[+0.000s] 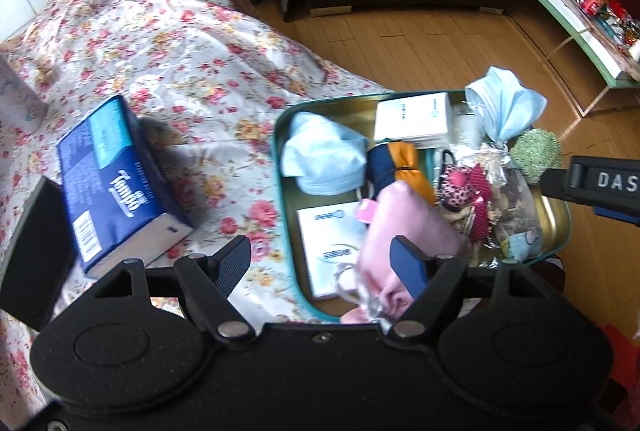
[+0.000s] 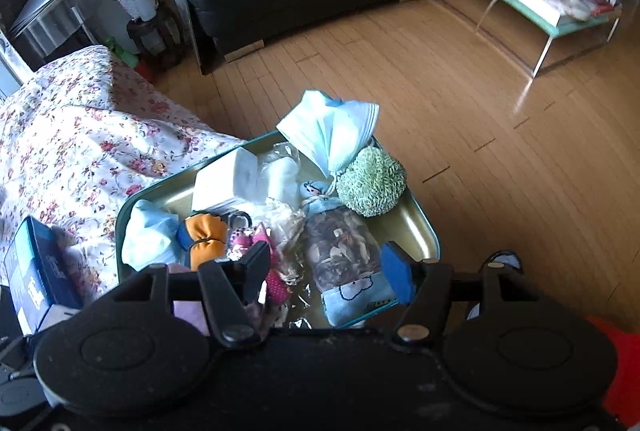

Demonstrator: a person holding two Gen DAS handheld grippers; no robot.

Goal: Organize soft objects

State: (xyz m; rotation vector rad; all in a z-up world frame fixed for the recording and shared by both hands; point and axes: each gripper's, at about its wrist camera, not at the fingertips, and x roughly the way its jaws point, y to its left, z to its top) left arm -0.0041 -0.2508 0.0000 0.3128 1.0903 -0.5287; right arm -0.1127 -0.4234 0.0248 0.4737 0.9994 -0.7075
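1. Left gripper: jaws are held apart and empty, above the near edge of the tray.
2. Right gripper: jaws are parted; the potpourri sachet lies between them, ungripped, in the tray.
3. Pink cloth is seen just beyond the left fingers.

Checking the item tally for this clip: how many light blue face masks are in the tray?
2. One face mask lies flat at the tray's far-left corner; a bunched mask stands at the far-right, beside the green scrubber. Others may be buried under the clutter.
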